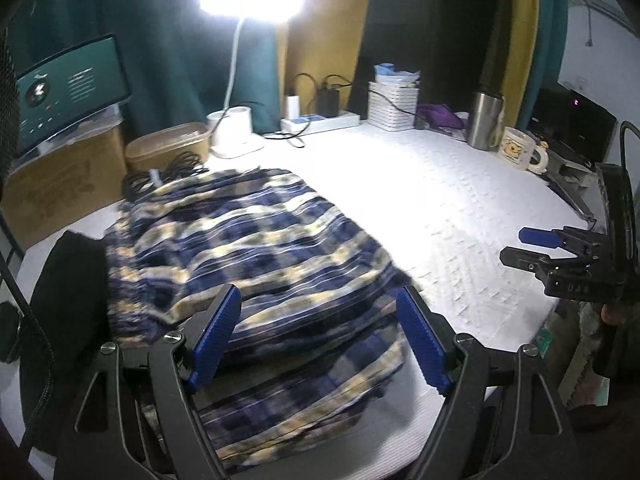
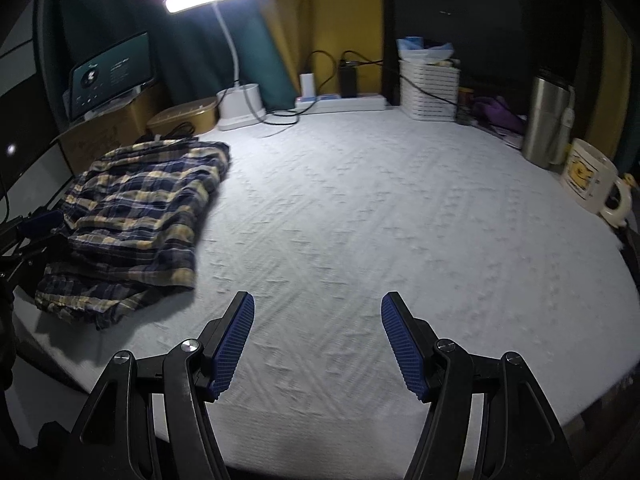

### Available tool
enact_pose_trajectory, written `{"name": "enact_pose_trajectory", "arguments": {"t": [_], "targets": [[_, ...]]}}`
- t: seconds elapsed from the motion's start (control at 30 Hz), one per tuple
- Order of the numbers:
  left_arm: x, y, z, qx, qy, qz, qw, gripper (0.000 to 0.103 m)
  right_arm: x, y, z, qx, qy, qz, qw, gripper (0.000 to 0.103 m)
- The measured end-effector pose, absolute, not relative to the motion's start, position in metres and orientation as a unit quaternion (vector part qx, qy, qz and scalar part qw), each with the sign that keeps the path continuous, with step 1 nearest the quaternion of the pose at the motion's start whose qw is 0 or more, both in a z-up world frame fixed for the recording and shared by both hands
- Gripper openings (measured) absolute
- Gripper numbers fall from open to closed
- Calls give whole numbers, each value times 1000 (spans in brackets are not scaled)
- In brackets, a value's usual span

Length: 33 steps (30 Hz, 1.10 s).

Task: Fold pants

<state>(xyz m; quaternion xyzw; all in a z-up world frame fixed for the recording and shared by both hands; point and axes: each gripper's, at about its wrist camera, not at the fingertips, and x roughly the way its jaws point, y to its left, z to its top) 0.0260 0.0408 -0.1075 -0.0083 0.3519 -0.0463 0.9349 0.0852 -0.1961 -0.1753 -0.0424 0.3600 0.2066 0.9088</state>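
— Where are the pants?
— The folded blue-and-yellow plaid pants (image 2: 136, 216) lie left of the white desk lamp (image 2: 240, 108), on the white textured mat (image 2: 380, 220). My left gripper (image 1: 320, 336) hangs spread over them; my right gripper (image 2: 318, 344) is spread, empty.
— Containers?
— A white slatted basket (image 2: 430, 90) right of the lamp holds blue packets (image 2: 424, 48).

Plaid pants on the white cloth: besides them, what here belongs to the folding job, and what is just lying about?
Job:
plaid pants, folded in a pile
left gripper, open
right gripper, open

Lying about:
desk lamp
power strip
white basket
steel tumbler
mug
monitor
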Motion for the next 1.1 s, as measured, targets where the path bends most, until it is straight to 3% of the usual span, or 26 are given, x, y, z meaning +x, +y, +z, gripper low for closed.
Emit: {"name": "enact_pose_trajectory", "arguments": {"t": [1.1], "targets": [[-4,-5,-36,19,258,-59,964,81,19,-272,-92,-29,262,137,955,68]]}}
